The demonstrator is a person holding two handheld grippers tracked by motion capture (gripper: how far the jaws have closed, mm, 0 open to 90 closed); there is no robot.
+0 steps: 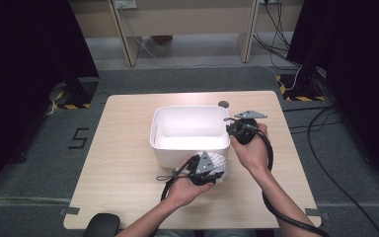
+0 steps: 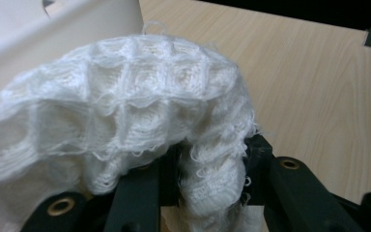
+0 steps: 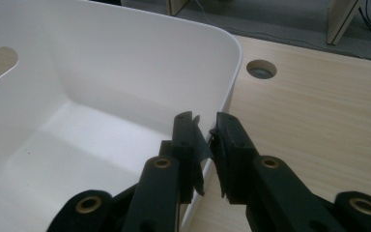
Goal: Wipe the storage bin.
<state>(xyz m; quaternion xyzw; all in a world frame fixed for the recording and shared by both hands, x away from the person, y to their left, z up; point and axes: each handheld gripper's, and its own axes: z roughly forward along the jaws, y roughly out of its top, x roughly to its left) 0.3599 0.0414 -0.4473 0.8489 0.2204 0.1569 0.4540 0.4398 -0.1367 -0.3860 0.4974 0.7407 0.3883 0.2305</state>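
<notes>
One white waffle cloth [image 2: 125, 121] sits clamped in my left gripper [image 1: 203, 170], just short of the bin [image 1: 158, 129] wall ahead of its fingers, while my right gripper [image 3: 204, 140] pinches the bin's rim.

Round cable port [image 3: 261, 69] set in the wooden table [image 1: 123, 143], beyond and right of the right gripper's jaws. Floor marking "5" [image 1: 78, 138] far left of both grippers.
</notes>
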